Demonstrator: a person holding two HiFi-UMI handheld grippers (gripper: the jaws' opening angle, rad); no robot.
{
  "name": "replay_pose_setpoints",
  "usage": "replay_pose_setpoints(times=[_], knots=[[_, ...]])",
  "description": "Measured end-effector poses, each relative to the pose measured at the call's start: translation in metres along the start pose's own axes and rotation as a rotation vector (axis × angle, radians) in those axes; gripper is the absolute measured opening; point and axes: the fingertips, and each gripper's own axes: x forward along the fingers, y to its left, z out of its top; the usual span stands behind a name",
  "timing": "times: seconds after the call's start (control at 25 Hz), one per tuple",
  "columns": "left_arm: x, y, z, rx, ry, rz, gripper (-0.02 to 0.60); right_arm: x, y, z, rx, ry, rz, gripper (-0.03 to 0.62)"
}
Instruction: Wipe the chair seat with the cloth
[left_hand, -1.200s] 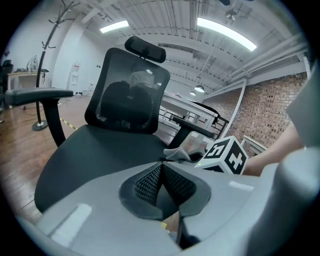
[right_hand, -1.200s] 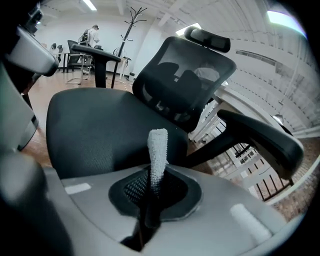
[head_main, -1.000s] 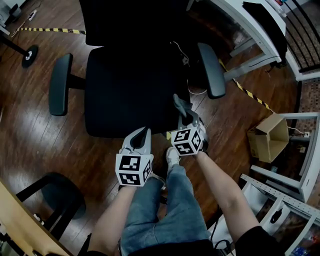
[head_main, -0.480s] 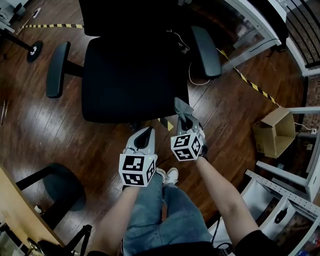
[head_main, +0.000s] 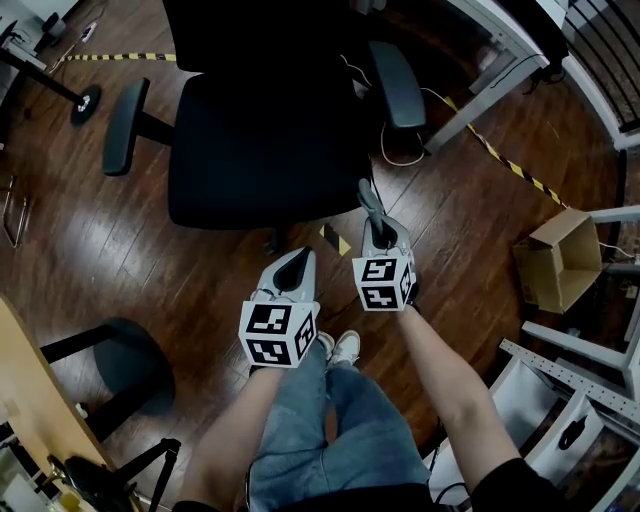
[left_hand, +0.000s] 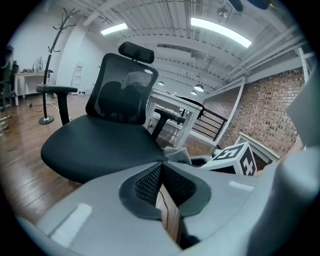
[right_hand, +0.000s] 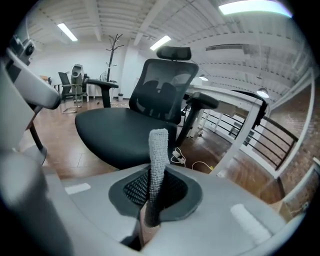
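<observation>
right gripper view: cloth (right_hand: 158, 150), judged soft and light, is pinched at one end by right gripper (right_hand: 152, 200), near chair seat (right_hand: 120, 135), not touching; left gripper (left_hand: 161, 172) is pressed together, empty.

A dark brown wood-plank floor (head_main: 90, 270) fills the scene. A black office chair (head_main: 260, 140) stands on it. To its right lie a looped white cable (head_main: 400, 152), a strip of yellow-and-black striped tape (head_main: 510, 170) and an open brown cardboard box (head_main: 558, 262). At lower left sits a low round black object (head_main: 130, 365), possibly a stool.
</observation>
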Motion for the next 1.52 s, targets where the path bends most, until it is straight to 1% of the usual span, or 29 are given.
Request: replay_pose_setpoints(times=[0.12,0.28,0.4,0.56,0.84,1.04,1.36,1.52], knots=[[-0.012,-0.007,0.005,-0.006,-0.016,0.029,0.003,-0.010,-0.012,-0.010,0.092,0.003,-0.016,0.006],[-0.024,-0.007,0.009,-0.015,-0.051,0.062,0.003,-0.012,-0.017,-0.014,0.161,-0.009,-0.037,0.006],[-0.023,0.000,0.004,-0.044,-0.064,0.082,0.003,-0.011,-0.014,-0.016,0.224,-0.020,-0.049,0.006],[-0.018,0.013,0.002,-0.069,-0.063,0.060,0.003,-0.007,-0.010,-0.023,0.260,-0.004,-0.079,0.006],[-0.025,0.062,-0.006,-0.049,-0.031,0.048,0.003,0.004,0.007,-0.021,0.294,0.009,-0.141,0.006],[-0.041,0.106,-0.009,-0.035,-0.016,0.067,0.003,0.011,0.044,-0.012,0.336,-0.001,-0.156,0.006],[-0.074,0.164,-0.012,-0.031,0.006,0.085,0.003,0.018,0.127,0.014,0.386,-0.027,-0.118,0.006],[-0.091,0.188,-0.016,-0.033,0.006,0.094,0.003,0.022,0.168,0.023,0.394,-0.032,-0.093,0.006]])
